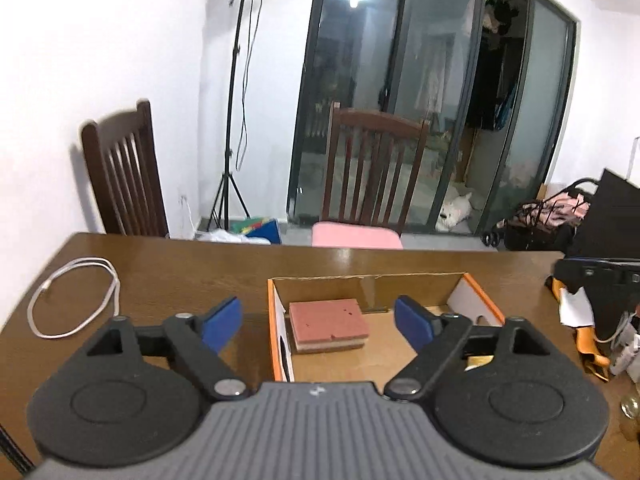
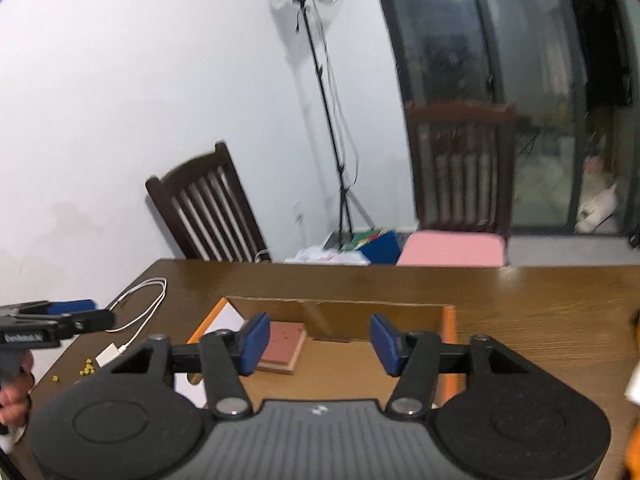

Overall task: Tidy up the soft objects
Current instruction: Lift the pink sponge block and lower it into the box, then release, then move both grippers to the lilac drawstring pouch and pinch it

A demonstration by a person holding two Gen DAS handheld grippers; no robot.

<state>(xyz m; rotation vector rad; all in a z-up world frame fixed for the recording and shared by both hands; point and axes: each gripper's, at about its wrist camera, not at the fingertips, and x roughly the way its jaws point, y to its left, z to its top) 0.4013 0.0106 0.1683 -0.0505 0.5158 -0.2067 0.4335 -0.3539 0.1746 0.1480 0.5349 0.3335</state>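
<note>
A pinkish-red layered sponge block (image 1: 329, 325) lies flat inside an open cardboard box (image 1: 280, 344) with orange sides on the wooden table (image 1: 168, 276). My left gripper (image 1: 319, 324) is open and empty, held above the box's near left part, with the block seen between its blue pads. In the right wrist view the block (image 2: 285, 347) lies in the box (image 2: 450, 344) just right of the left blue pad (image 2: 253, 343). My right gripper (image 2: 318, 344) is open and empty over the box. The left gripper (image 2: 60, 316) shows at that view's left edge.
A white cable (image 1: 76, 300) is coiled on the table's left. Small yellow bits (image 2: 86, 369) lie near a white plug. Orange and white clutter (image 1: 588, 336) sits at the table's right. Two wooden chairs (image 1: 372, 172), one with a pink cushion, and a light stand (image 1: 236, 120) stand behind.
</note>
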